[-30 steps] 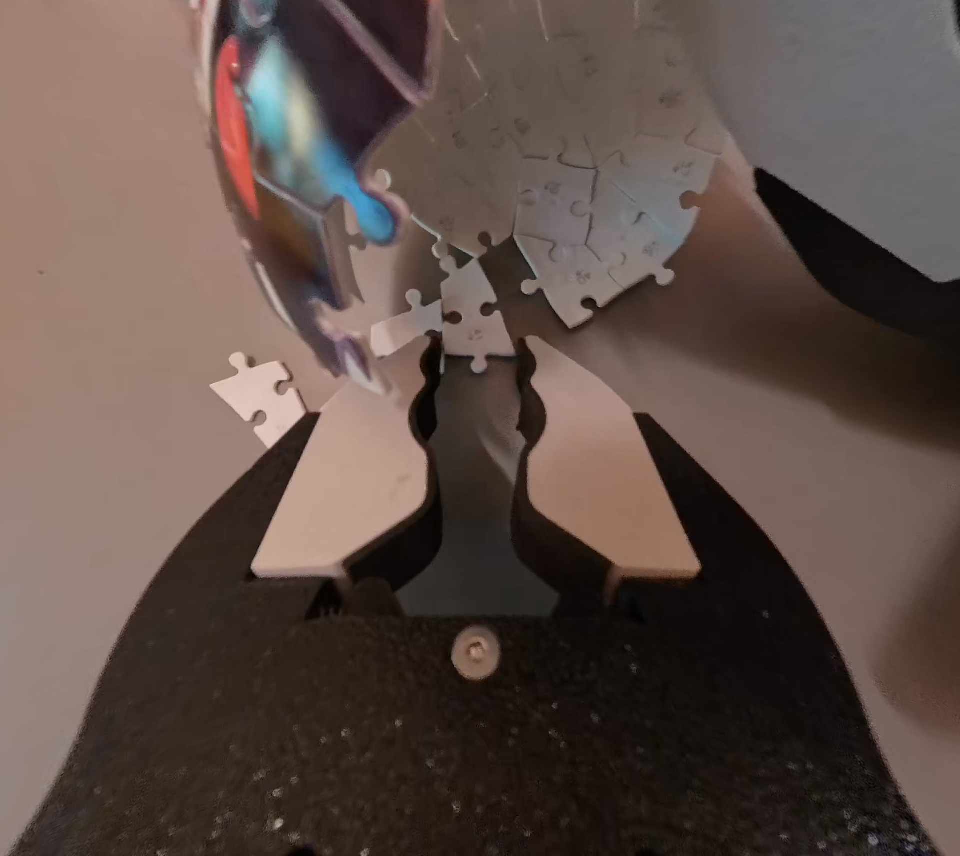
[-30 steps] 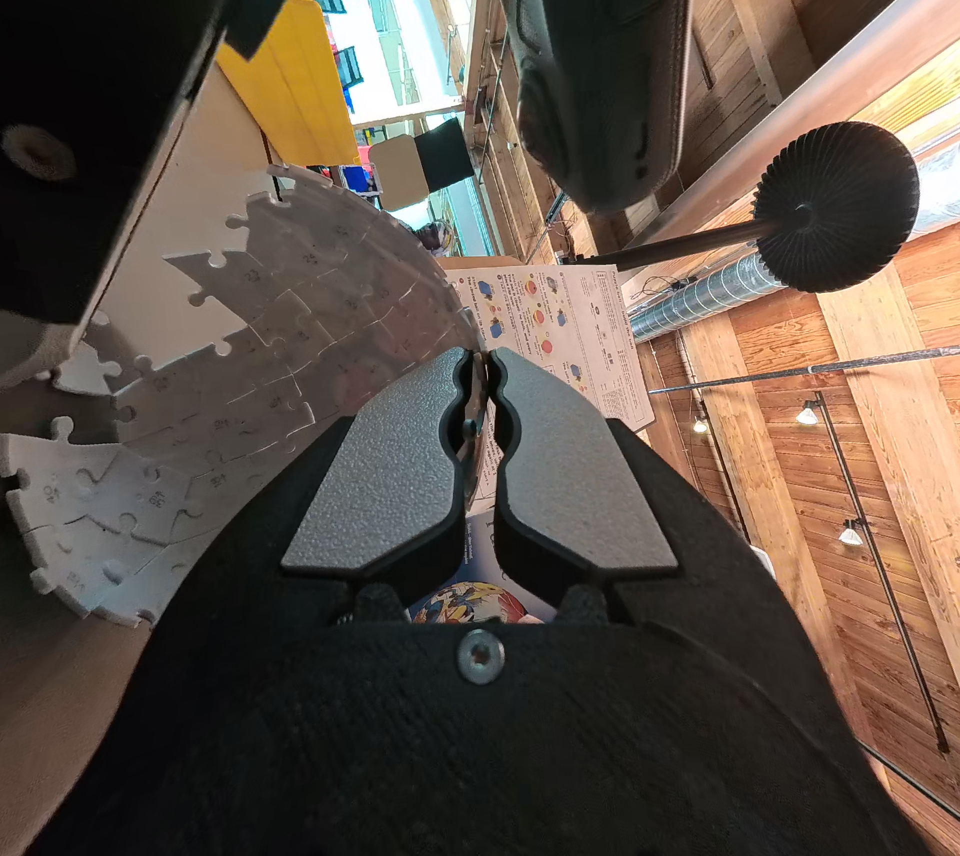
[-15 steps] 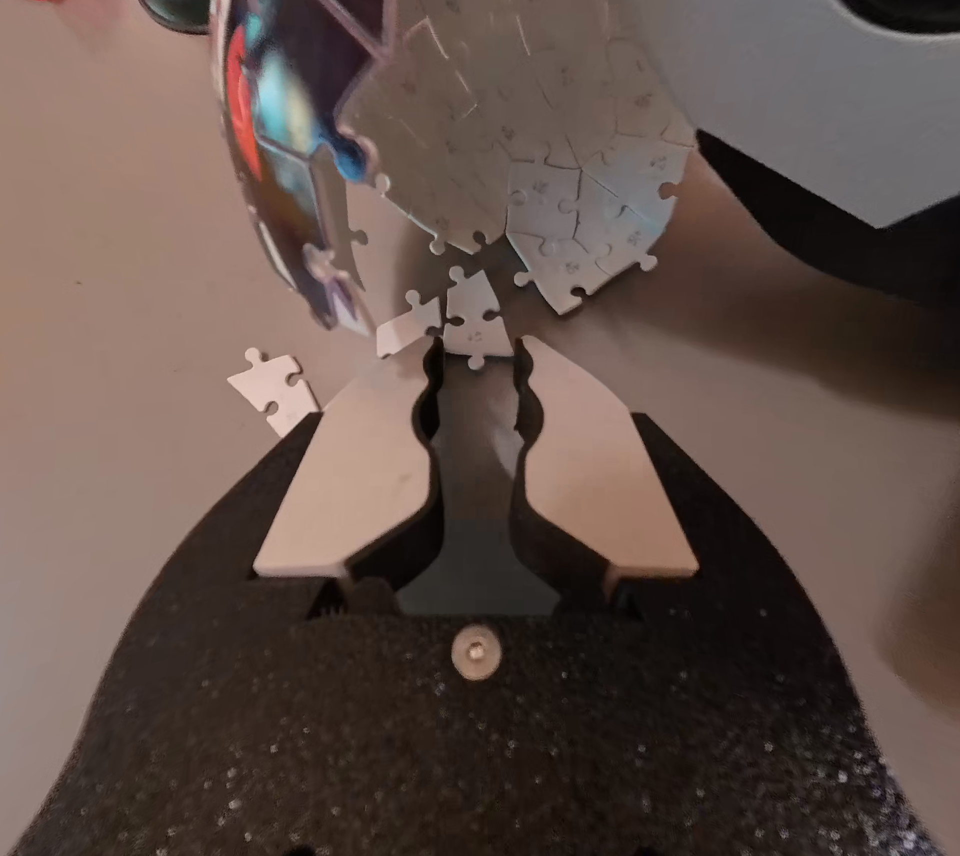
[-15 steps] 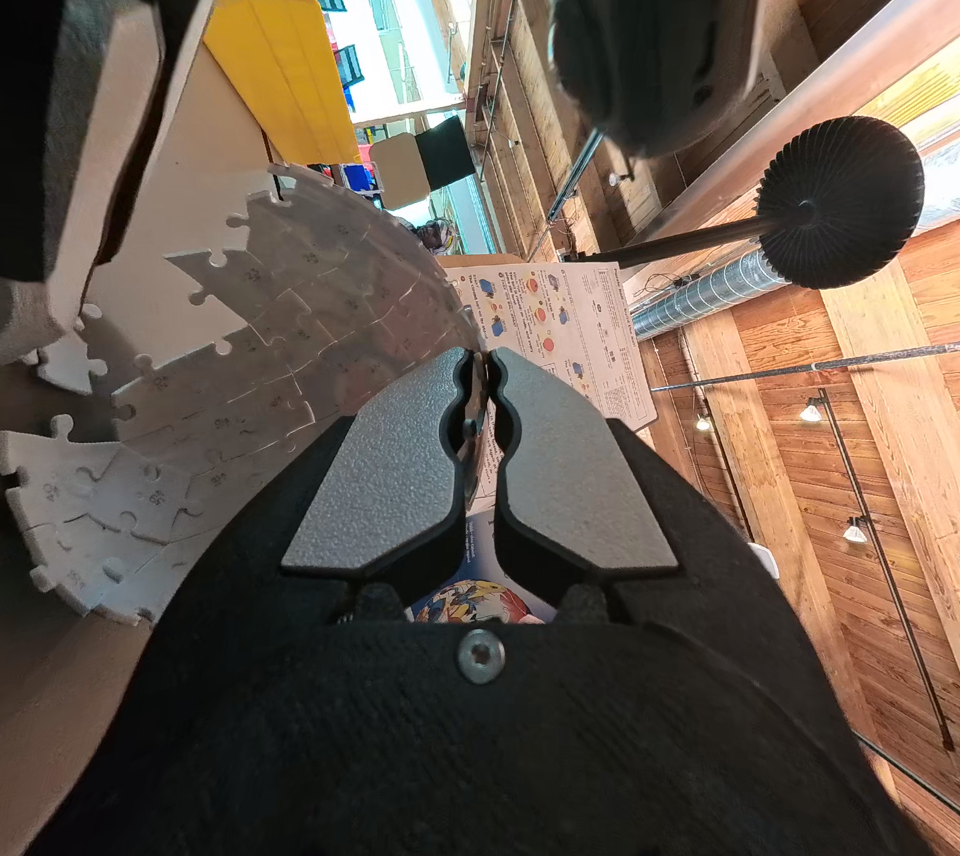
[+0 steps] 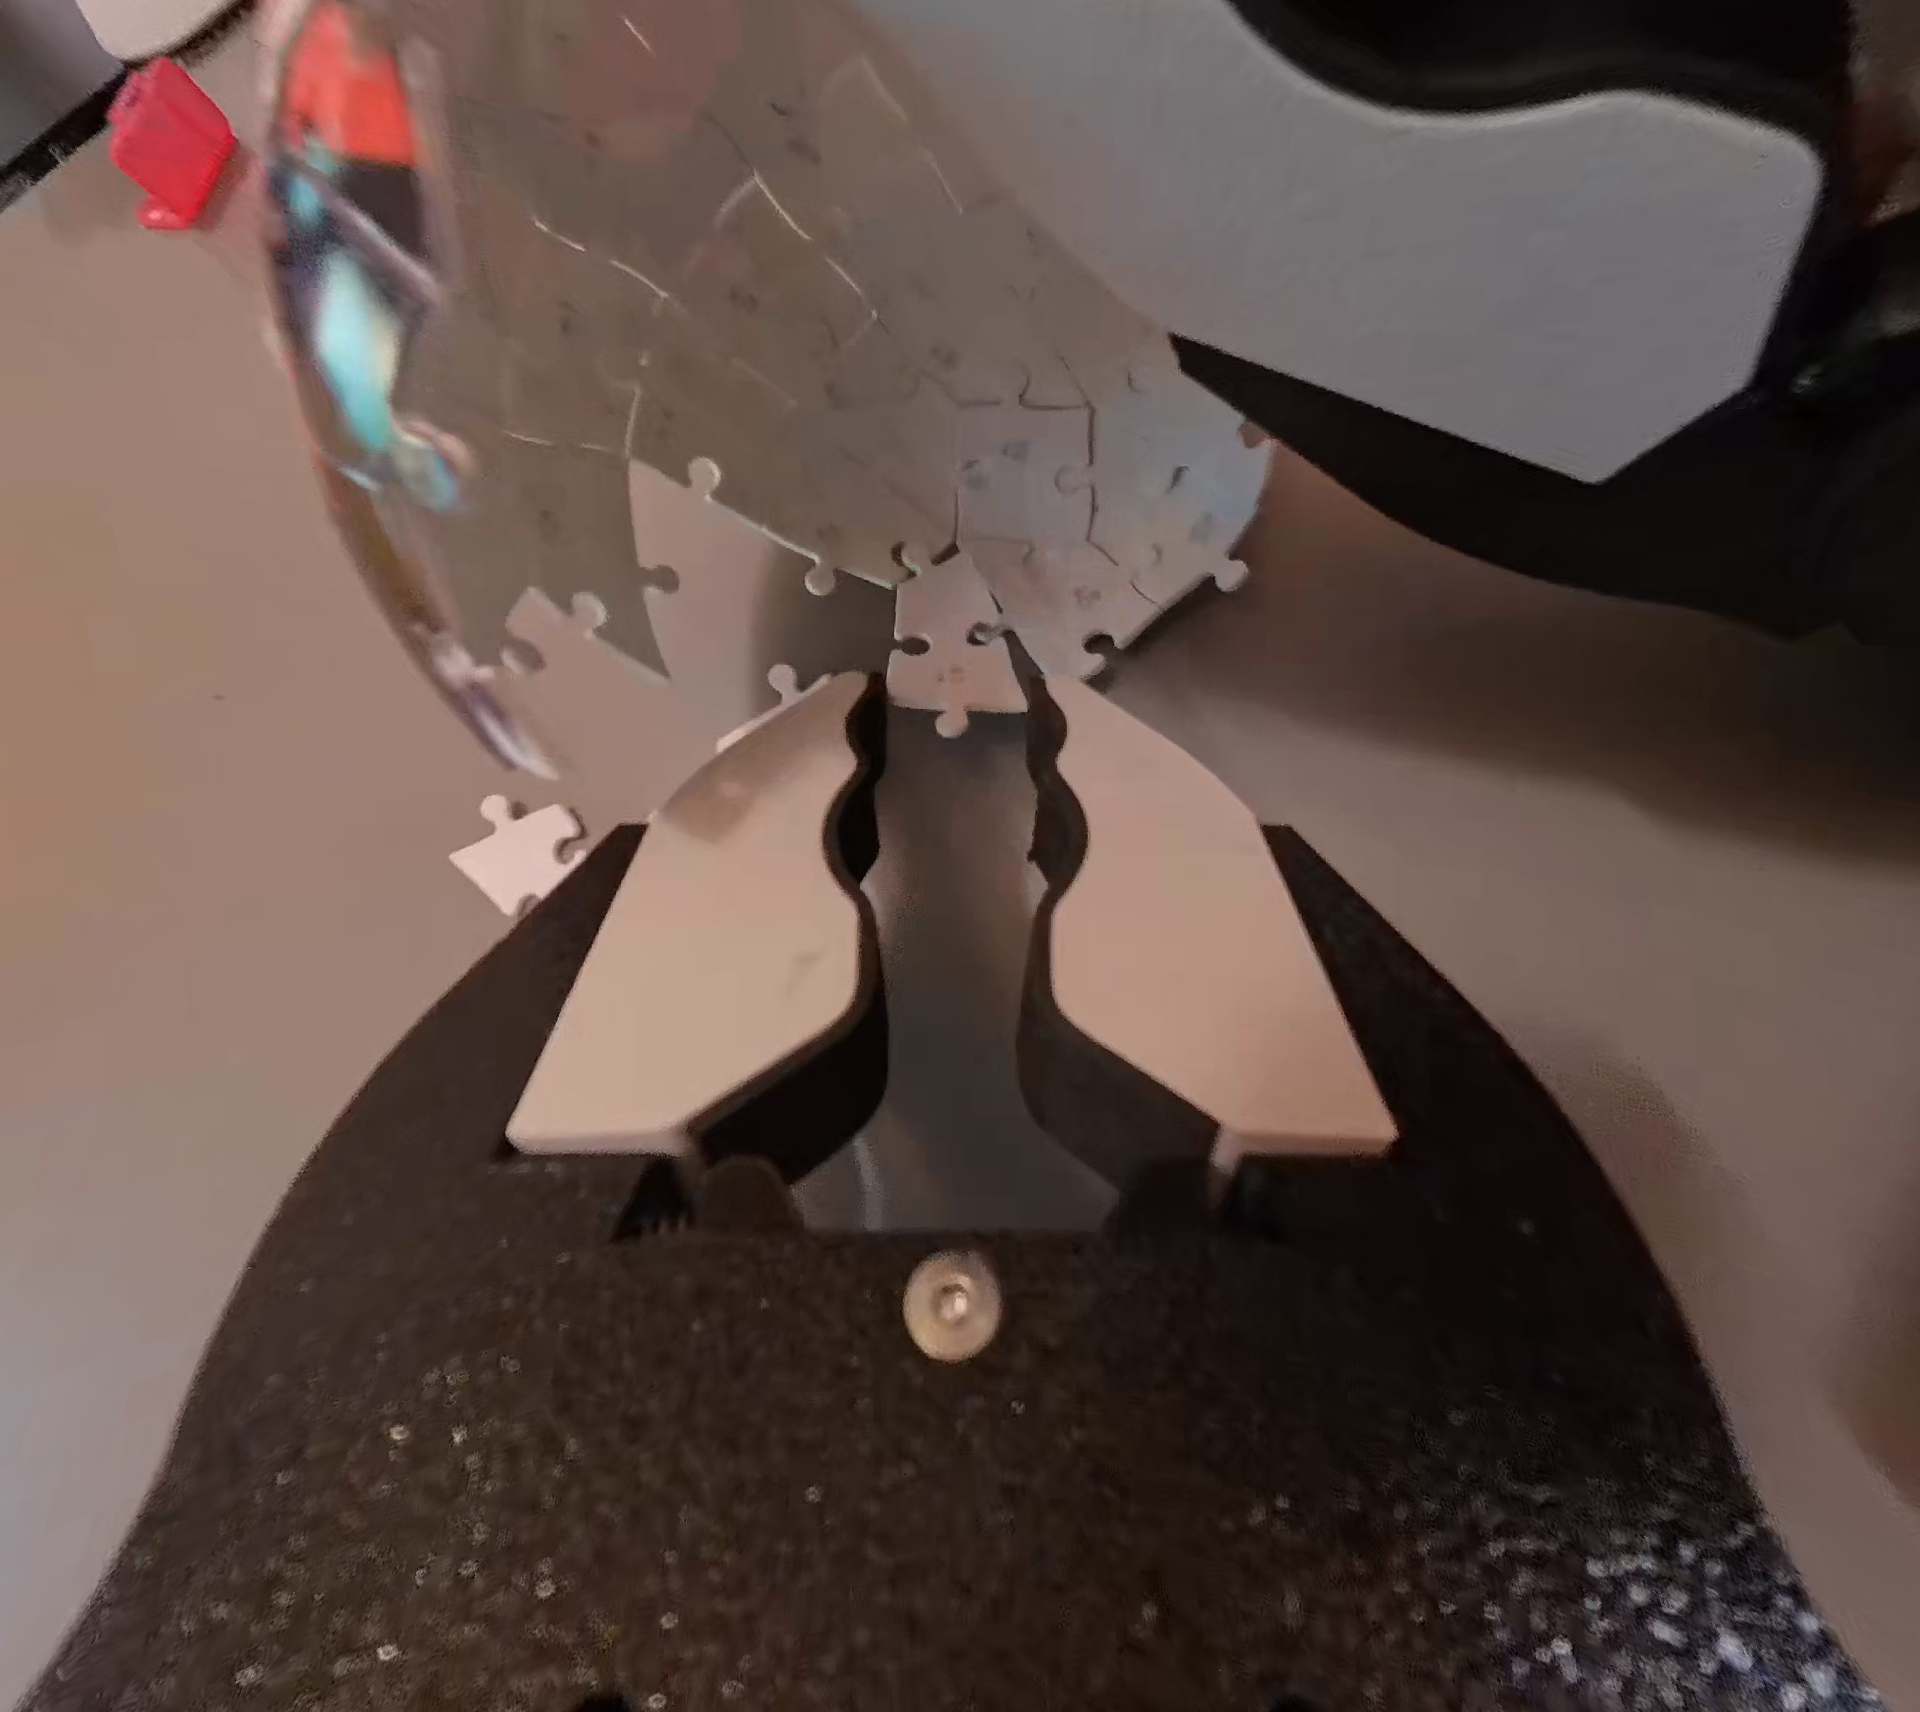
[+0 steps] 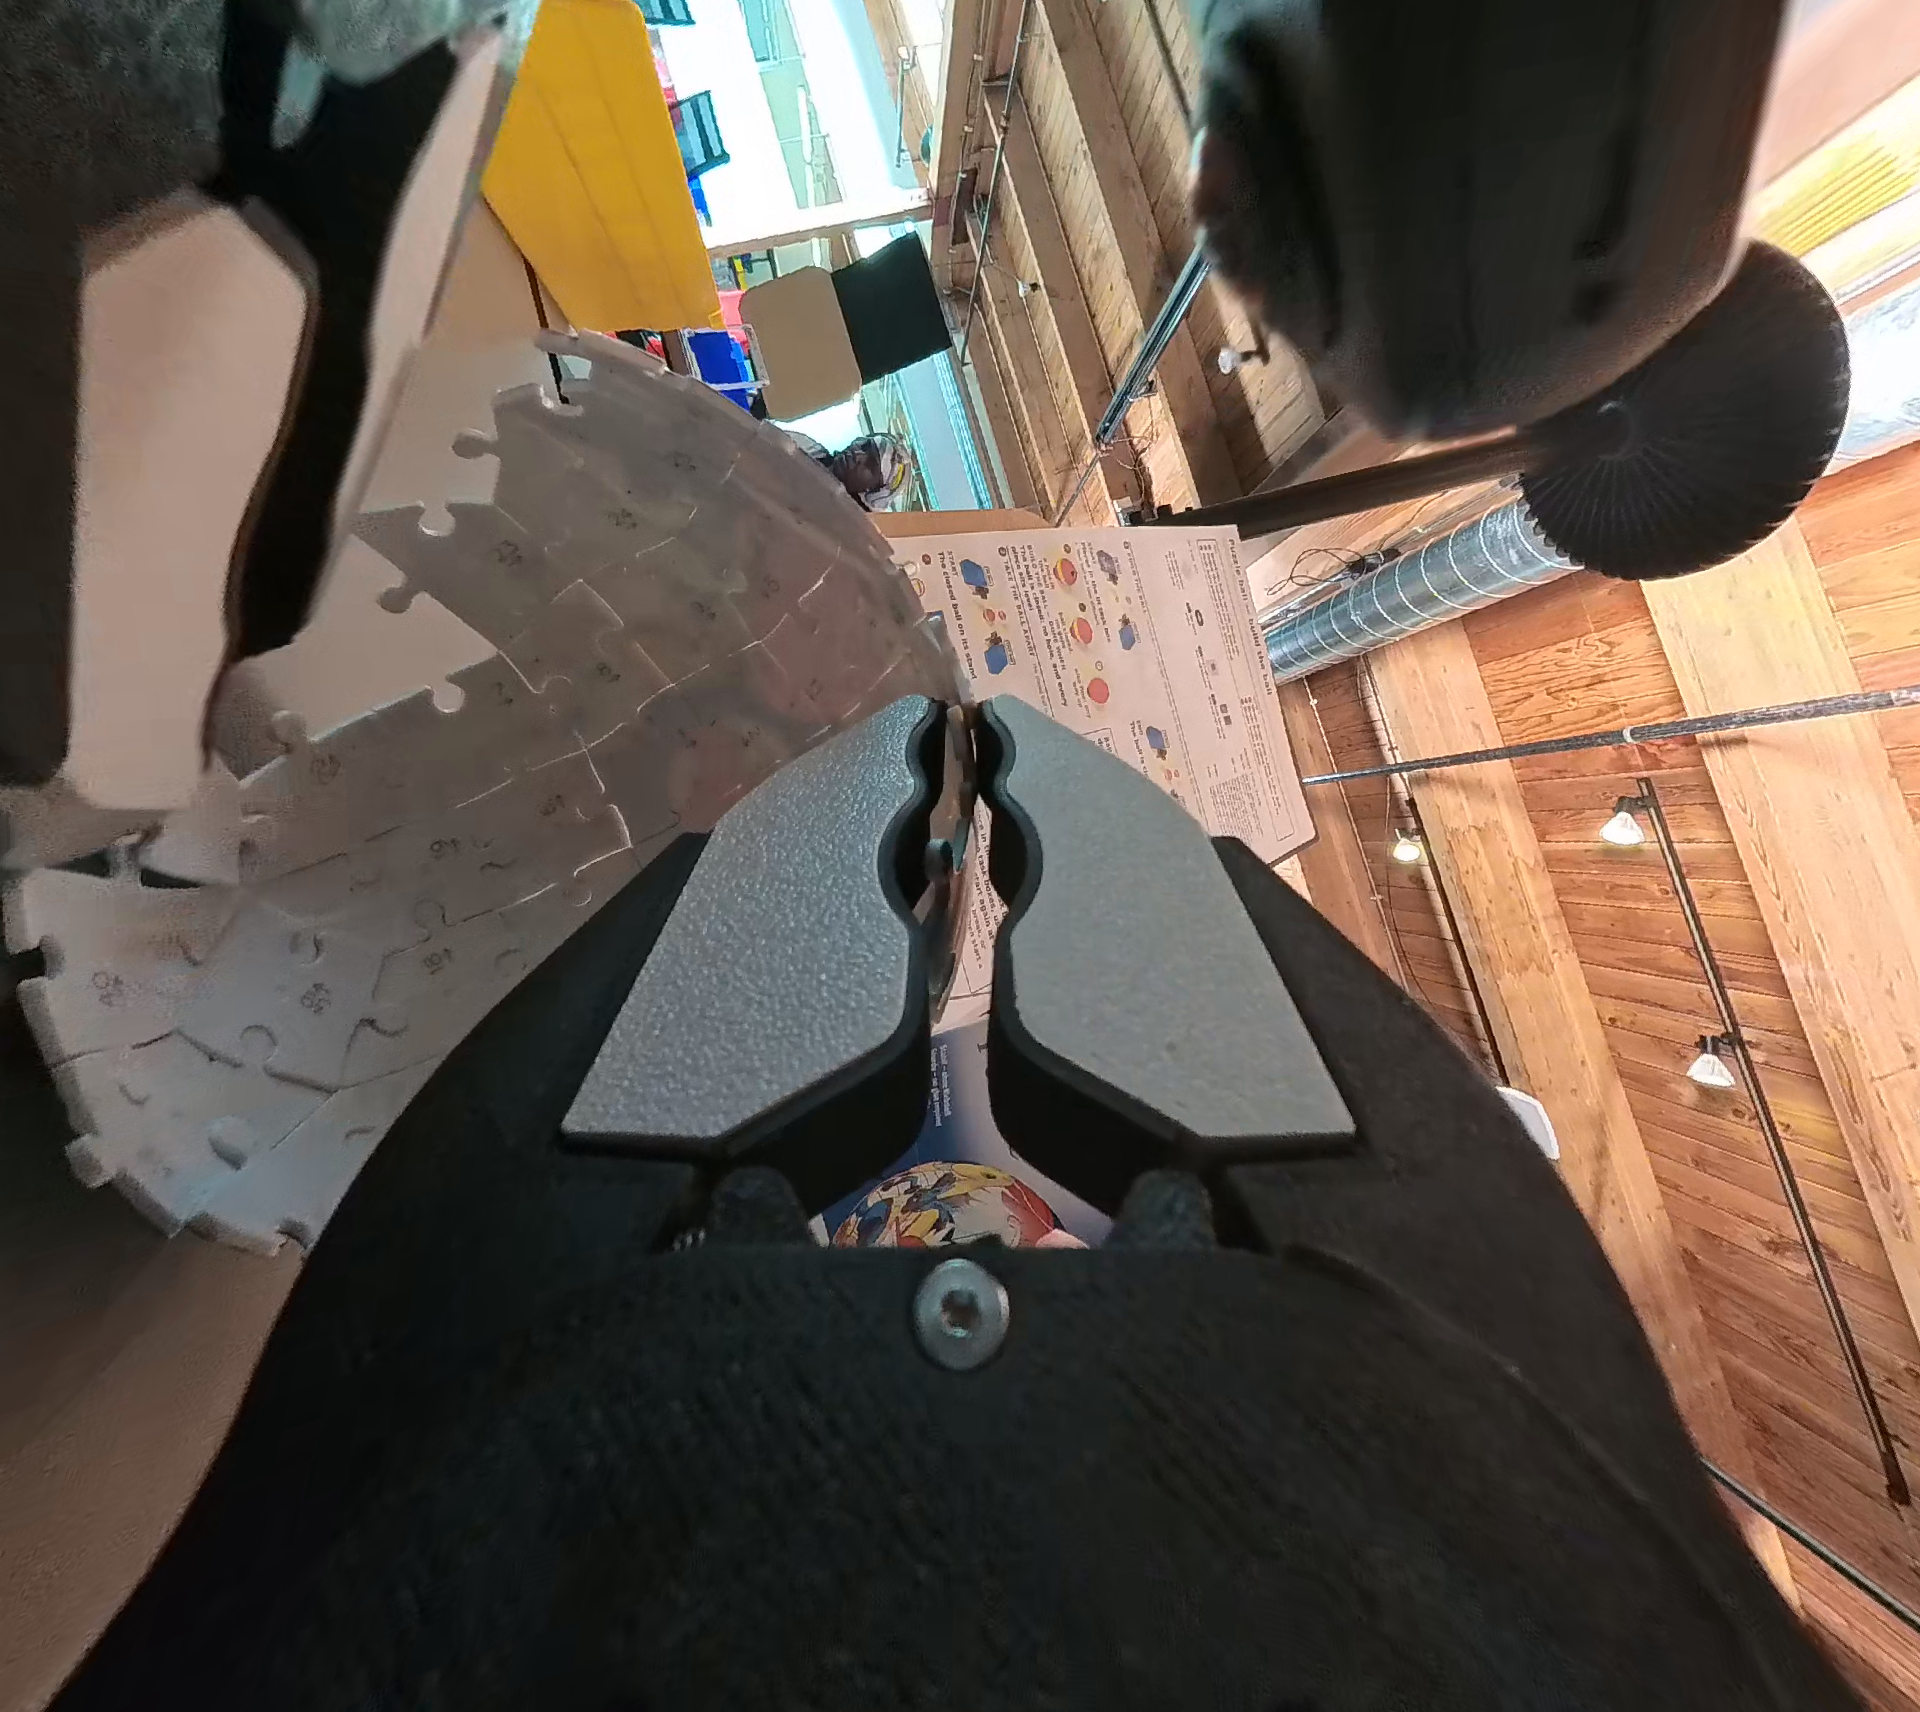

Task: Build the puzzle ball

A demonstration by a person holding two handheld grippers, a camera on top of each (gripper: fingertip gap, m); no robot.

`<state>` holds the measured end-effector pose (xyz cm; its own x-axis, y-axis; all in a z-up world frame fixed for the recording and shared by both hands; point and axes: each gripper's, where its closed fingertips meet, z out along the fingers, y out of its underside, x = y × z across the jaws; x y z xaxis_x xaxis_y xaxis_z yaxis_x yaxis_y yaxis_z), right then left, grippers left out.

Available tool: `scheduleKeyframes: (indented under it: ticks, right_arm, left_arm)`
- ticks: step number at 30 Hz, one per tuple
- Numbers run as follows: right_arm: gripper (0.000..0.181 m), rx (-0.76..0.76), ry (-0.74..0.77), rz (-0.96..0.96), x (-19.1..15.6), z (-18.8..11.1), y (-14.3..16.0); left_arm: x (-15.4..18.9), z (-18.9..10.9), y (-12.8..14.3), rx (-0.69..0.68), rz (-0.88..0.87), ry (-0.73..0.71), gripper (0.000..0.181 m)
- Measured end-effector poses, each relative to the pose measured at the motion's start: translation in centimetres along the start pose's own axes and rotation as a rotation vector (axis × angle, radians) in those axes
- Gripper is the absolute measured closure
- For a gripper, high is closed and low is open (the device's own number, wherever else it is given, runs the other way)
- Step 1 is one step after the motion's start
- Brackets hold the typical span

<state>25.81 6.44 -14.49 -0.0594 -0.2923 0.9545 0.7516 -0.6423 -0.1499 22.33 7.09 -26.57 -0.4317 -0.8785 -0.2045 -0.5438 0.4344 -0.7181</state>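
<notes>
In the left wrist view my left gripper (image 5: 951, 698) is shut on a single puzzle piece (image 5: 948, 639), white back side up. The piece touches the lower toothed edge of the partly built puzzle ball (image 5: 790, 332), a curved shell seen from its white inside, with a colourful outer face at the left. My right gripper (image 6: 963, 724) is shut on the rim of the ball (image 6: 582, 727) and holds it above the table. In the right wrist view the left gripper's finger (image 6: 177, 499) shows at the upper left, by the shell's edge.
Loose white pieces lie on the grey table, one (image 5: 520, 852) left of my left finger and one (image 5: 781, 683) partly hidden behind it. A red block (image 5: 171, 145) stands far left. An instruction sheet (image 6: 1122, 675) and a box with a ball picture (image 6: 935, 1200) lie beyond the right gripper. The tips of one gripper are about 12 cm away from the tips of the other. It is some 25 cm from my left tips to the red block (image 5: 171, 145).
The left gripper has carried its piece up and right until it touches the shell's lower edge. The ball has tilted in the right gripper, showing more of its white inside.
</notes>
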Motion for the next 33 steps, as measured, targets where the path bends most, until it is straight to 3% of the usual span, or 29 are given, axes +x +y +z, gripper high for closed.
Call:
scheduleKeyframes:
  ticks: [1,7,9,11,14,17,20,25,33]
  right_arm:
    - [0.176,0.001,0.000,0.000,0.0,0.0,0.0]
    - [0.176,0.009,0.000,-0.005,-0.1,-0.1,-0.2]
    - [0.176,0.014,-0.002,-0.004,-0.1,-0.1,-0.4]
    - [0.176,0.017,-0.002,-0.007,-0.2,-0.1,-0.5]
    - [0.176,0.024,-0.001,-0.010,-0.2,-0.2,-0.6]
    - [0.176,0.031,-0.004,-0.014,-0.3,-0.3,-0.8]
    - [0.176,0.041,-0.006,-0.019,-0.4,-0.4,-1.1]
    - [0.176,0.044,-0.004,-0.015,-0.3,-0.4,-1.3]
    - [0.176,0.042,-0.006,-0.001,-0.4,-0.4,-1.3]
  left_arm:
    - [0.1,0.2,0.2,-0.015,0.000,0.001,0.156]
    - [0.3,0.2,0.6,-0.058,-0.030,0.021,0.155]
    - [1.0,0.2,0.6,-0.064,-0.037,0.069,0.143]
    - [1.2,0.1,0.3,-0.042,-0.037,0.087,0.142]
    - [0.4,-0.3,-0.2,0.004,0.007,0.059,0.145]
    - [-0.3,-1.1,-0.3,0.039,0.064,0.078,0.164]
    - [-1.2,-1.2,0.9,-0.022,0.099,0.085,0.158]
    - [0.5,-0.7,1.0,-0.081,-0.153,0.194,0.148]
    - [0.7,0.1,1.2,-0.107,-0.159,0.086,0.148]
